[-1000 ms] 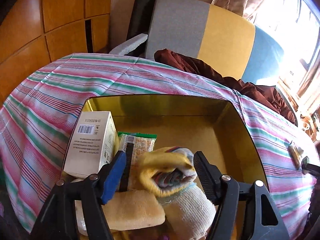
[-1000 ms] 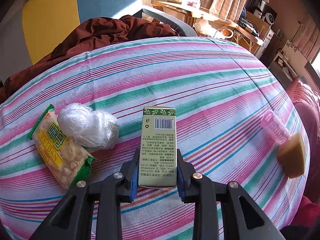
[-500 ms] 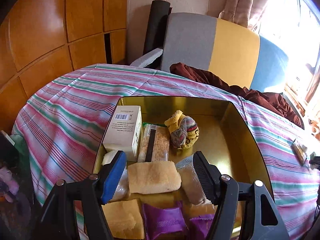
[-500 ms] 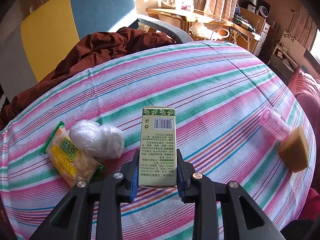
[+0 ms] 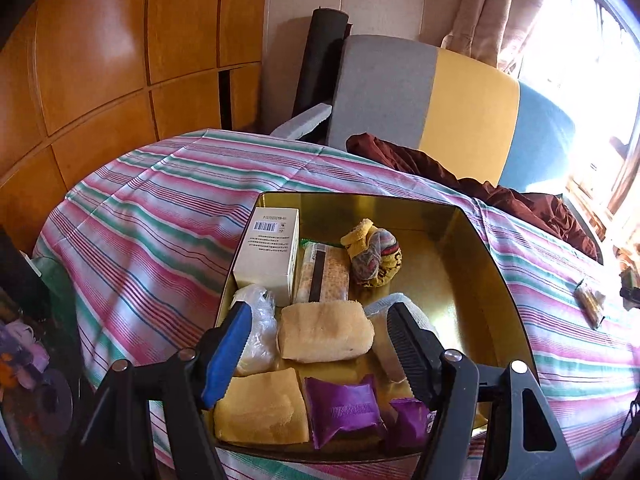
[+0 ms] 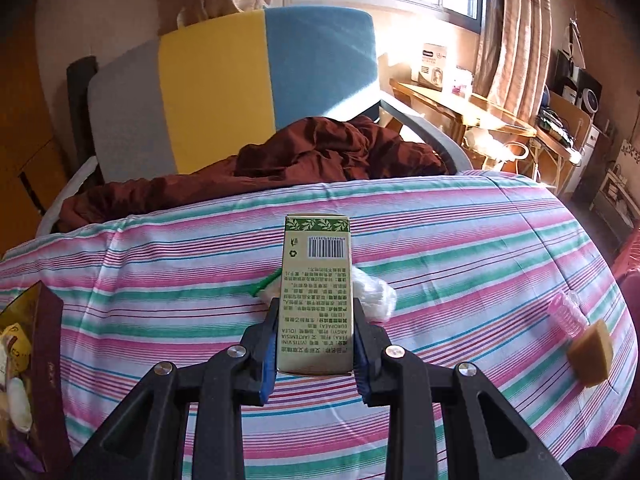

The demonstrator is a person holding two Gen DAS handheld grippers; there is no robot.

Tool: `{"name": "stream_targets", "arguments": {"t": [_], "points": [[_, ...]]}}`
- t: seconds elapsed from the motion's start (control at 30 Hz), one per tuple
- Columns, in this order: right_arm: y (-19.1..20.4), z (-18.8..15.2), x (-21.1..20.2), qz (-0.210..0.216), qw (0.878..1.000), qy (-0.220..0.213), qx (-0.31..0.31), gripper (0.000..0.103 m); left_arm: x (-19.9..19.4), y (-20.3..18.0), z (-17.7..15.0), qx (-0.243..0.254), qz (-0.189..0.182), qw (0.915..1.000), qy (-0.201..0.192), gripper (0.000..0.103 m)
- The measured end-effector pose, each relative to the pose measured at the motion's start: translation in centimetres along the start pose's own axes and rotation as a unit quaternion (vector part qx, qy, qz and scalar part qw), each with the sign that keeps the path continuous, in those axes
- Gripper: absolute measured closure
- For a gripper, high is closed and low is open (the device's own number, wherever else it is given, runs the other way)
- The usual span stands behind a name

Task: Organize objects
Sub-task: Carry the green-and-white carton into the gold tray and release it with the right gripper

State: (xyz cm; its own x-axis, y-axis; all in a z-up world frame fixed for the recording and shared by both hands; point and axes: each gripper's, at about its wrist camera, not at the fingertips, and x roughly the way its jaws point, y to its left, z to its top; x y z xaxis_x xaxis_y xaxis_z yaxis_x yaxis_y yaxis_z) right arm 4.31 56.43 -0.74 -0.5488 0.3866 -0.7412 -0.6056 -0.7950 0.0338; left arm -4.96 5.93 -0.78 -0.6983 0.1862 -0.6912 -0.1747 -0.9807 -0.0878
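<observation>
A gold tray (image 5: 492,264) on the striped tablecloth holds a white box (image 5: 268,256), a cracker pack (image 5: 326,274), a yellow rolled sock (image 5: 374,254), a sponge (image 5: 324,332), purple packets (image 5: 344,408) and more. My left gripper (image 5: 316,354) is open and empty above the tray's near end. My right gripper (image 6: 316,360) is shut on a green carton (image 6: 316,288) and holds it above the cloth. A plastic-wrapped ball (image 6: 374,292) lies behind the carton.
The tray's dark outer wall (image 6: 46,344) shows at the left of the right wrist view. A pink bottle (image 6: 566,314) and a tan sponge (image 6: 592,354) lie at the table's right edge. A chair (image 6: 224,80) with a brown cloth (image 6: 304,160) stands behind the table.
My left gripper let go of the yellow sock, which lies in the tray, and pulled back and up. My right gripper lifted the green carton and tilted up toward the chair.
</observation>
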Motion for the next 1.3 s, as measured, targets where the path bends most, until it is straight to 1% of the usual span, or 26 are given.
{"name": "stream_targets", "arguments": {"t": [0.1, 0.2, 0.33, 0.43, 0.5, 0.6, 0.77, 0.9, 0.97, 1.0, 1.03, 1.07, 1.13, 1.2, 1.3], "points": [[4.2, -0.4, -1.5, 0.044, 0.999, 0.000, -0.033, 0.073, -0.2, 0.0, -0.2, -0.001, 0.000, 1.0000, -0.001, 0.032], [9.1, -1.1, -2.7, 0.094, 0.993, 0.005, -0.066, 0.073, -0.5, 0.1, -0.4, -0.004, -0.003, 1.0000, -0.001, 0.032], [15.9, -2.3, -4.3, 0.163, 0.980, 0.016, -0.111, 0.073, -0.8, 0.1, -0.5, -0.002, -0.001, 1.0000, -0.004, 0.032], [21.0, -3.6, -5.0, 0.202, 0.968, 0.029, -0.146, 0.073, -0.9, 0.4, -0.7, -0.005, -0.004, 1.0000, -0.003, 0.031], [24.0, -4.5, -5.1, 0.222, 0.960, 0.038, -0.165, 0.073, -0.9, 0.6, -0.8, -0.008, -0.006, 1.0000, -0.002, 0.031], [28.0, -5.7, -4.8, 0.239, 0.951, 0.054, -0.190, 0.073, -0.8, 0.8, -1.0, -0.010, -0.005, 0.9999, 0.001, 0.031], [32.6, -7.2, -2.6, 0.241, 0.943, 0.090, -0.209, 0.073, -1.0, 1.7, -0.9, -0.020, -0.004, 0.9998, -0.003, 0.031], [35.0, -7.9, -0.7, 0.233, 0.942, 0.113, -0.215, 0.072, -0.8, 2.6, -1.0, -0.028, 0.001, 0.9996, 0.000, 0.031], [35.4, -8.2, 0.1, 0.247, 0.936, 0.138, -0.209, 0.071, -0.7, 2.9, -1.1, -0.031, 0.005, 0.9995, 0.005, 0.031], [35.4, -8.4, 0.1, 0.246, 0.937, 0.139, -0.207, 0.069, -0.7, 3.0, -1.1, -0.032, 0.006, 0.9995, 0.005, 0.031], [35.4, -8.6, 0.1, 0.244, 0.937, 0.136, -0.209, 0.061, -0.7, 3.1, -1.1, -0.032, 0.008, 0.9995, 0.004, 0.031], [35.3, -8.7, 0.0, 0.246, 0.937, 0.135, -0.209, 0.059, -0.7, 3.1, -1.2, -0.032, 0.010, 0.9994, 0.004, 0.031], [34.9, -8.9, -0.1, 0.251, 0.936, 0.140, -0.201, 0.059, -0.8, 3.1, -1.2, -0.033, 0.012, 0.9994, 0.005, 0.025], [34.5, -8.9, -0.5, 0.254, 0.937, 0.138, -0.198, 0.059, -1.0, 3.1, -1.2, -0.033, 0.010, 0.9994, 0.002, 0.025], [33.6, -8.7, -1.6, 0.254, 0.940, 0.123, -0.193, 0.059, -1.4, 2.8, -1.1, -0.026, 0.013, 0.9996, -0.004, 0.024]]}}
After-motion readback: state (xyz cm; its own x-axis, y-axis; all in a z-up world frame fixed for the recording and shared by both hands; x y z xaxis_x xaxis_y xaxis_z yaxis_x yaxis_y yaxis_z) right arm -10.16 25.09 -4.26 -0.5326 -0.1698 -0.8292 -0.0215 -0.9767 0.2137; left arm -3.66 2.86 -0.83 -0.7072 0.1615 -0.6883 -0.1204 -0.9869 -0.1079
